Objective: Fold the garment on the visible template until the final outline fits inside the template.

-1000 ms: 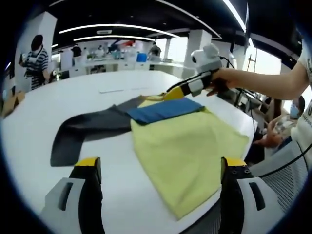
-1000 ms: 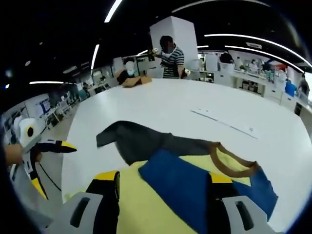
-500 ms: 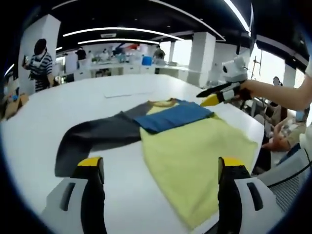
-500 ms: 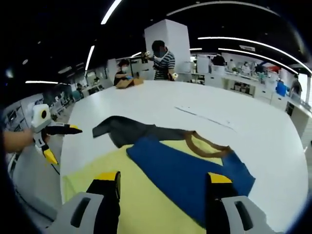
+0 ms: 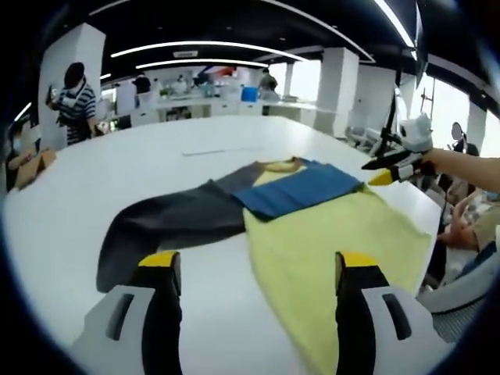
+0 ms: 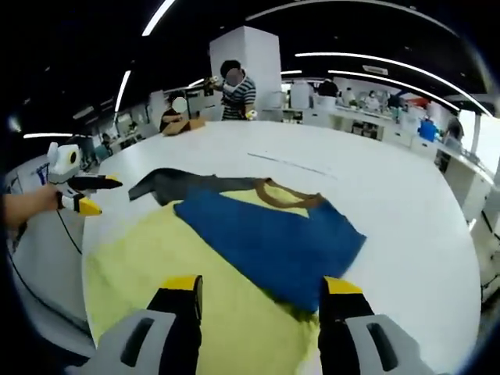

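In the left gripper view, the left gripper (image 5: 255,273) has its two yellow-tipped black jaws spread wide with nothing between them, above the smooth white surface (image 5: 94,195). Just ahead of the jaws lies the garment (image 5: 312,226), a long-sleeved top spread flat: its pale yellow body is soft, matt cloth that runs from between the jaws out to the right, reaching the surface's near edge. Further ahead a blue sleeve (image 5: 301,190) is folded across the chest as a flat, roughly rectangular band, and a dark grey sleeve (image 5: 168,223) stretches away to the left, limp and slightly creased. A brown ribbed neckband (image 5: 283,164) curves at the far end. Off to the right, beyond the garment's edge, the right gripper (image 5: 383,170) is held in a hand, jaws apart and empty.

In the right gripper view, the right gripper (image 6: 262,287) is likewise wide open and holds nothing, over the yellow body with the blue sleeve just in front. The left gripper (image 6: 98,194) is off to the left, past the surface's edge, jaws parted.

Past the garment a thin pale strip (image 6: 291,166) lies on the surface. At the far side a person in a striped shirt (image 6: 234,87) stands, near an open cardboard box (image 6: 181,125) whose contents cannot be made out.
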